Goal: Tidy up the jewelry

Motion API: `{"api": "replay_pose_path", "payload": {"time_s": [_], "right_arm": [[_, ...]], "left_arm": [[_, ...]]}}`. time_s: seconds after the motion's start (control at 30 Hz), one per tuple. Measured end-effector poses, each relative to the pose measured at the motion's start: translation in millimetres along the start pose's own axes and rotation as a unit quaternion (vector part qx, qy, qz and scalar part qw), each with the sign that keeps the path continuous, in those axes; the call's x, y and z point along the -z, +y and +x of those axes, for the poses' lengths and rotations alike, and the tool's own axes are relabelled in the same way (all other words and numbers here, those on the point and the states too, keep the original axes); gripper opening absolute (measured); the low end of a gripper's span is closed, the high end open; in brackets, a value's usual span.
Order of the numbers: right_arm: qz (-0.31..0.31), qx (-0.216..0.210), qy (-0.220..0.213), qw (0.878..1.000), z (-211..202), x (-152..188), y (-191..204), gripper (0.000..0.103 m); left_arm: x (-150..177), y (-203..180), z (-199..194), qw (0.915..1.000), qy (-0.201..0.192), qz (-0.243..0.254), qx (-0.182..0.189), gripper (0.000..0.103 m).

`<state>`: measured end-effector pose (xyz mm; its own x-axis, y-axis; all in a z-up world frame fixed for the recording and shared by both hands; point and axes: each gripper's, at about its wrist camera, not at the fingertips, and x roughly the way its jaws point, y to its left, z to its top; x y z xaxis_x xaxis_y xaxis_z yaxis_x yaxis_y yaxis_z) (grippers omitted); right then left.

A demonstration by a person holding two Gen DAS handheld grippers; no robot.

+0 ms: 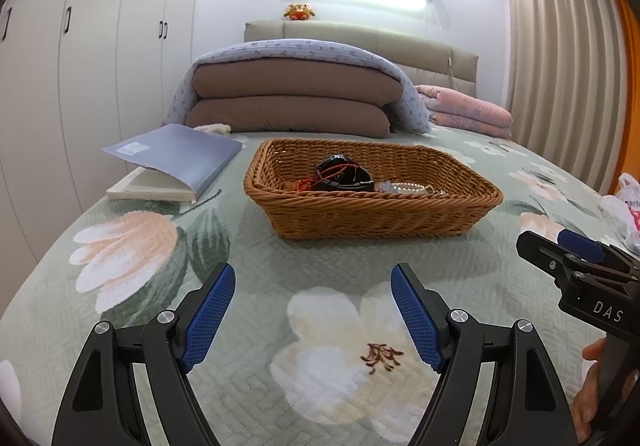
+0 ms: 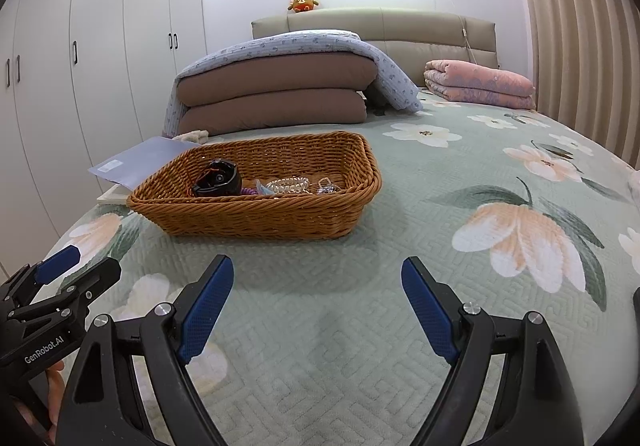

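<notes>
A brown wicker basket point(image 1: 372, 212) point(image 2: 256, 216) stands on the flowered green bedspread. In it lie a black round object with red cord point(image 1: 344, 174) point(image 2: 217, 179), a clear bead bracelet point(image 2: 289, 185) point(image 1: 404, 188), a purple coil point(image 2: 250, 191) and a small silver piece point(image 2: 329, 187). My left gripper point(image 1: 313, 274) is open and empty, low over the bedspread in front of the basket. My right gripper point(image 2: 317, 268) is open and empty, in front of the basket and to its right. Each gripper shows at the edge of the other's view, the right one point(image 1: 560, 246) and the left one point(image 2: 80, 262).
A grey folder on a book point(image 1: 176, 162) lies left of the basket. Folded brown quilts under a blue blanket point(image 1: 292, 94) and a pink blanket point(image 2: 480, 84) lie at the headboard. A plastic bag point(image 1: 624, 206) sits at the right edge. Wardrobes line the left wall.
</notes>
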<state>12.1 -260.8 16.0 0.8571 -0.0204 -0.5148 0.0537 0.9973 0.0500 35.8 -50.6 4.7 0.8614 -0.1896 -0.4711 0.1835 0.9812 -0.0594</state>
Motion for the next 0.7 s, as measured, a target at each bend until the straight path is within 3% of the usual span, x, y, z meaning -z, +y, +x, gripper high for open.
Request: {"api": "replay_pose_path", "payload": {"time_s": [0.7], "right_arm": [[0.002,-0.002,0.004,1.0,1.7,1.3,-1.0,0.089]], "left_arm": [[0.3,-0.4,1.1,1.0,0.002,0.001,-0.004,0.081]]}}
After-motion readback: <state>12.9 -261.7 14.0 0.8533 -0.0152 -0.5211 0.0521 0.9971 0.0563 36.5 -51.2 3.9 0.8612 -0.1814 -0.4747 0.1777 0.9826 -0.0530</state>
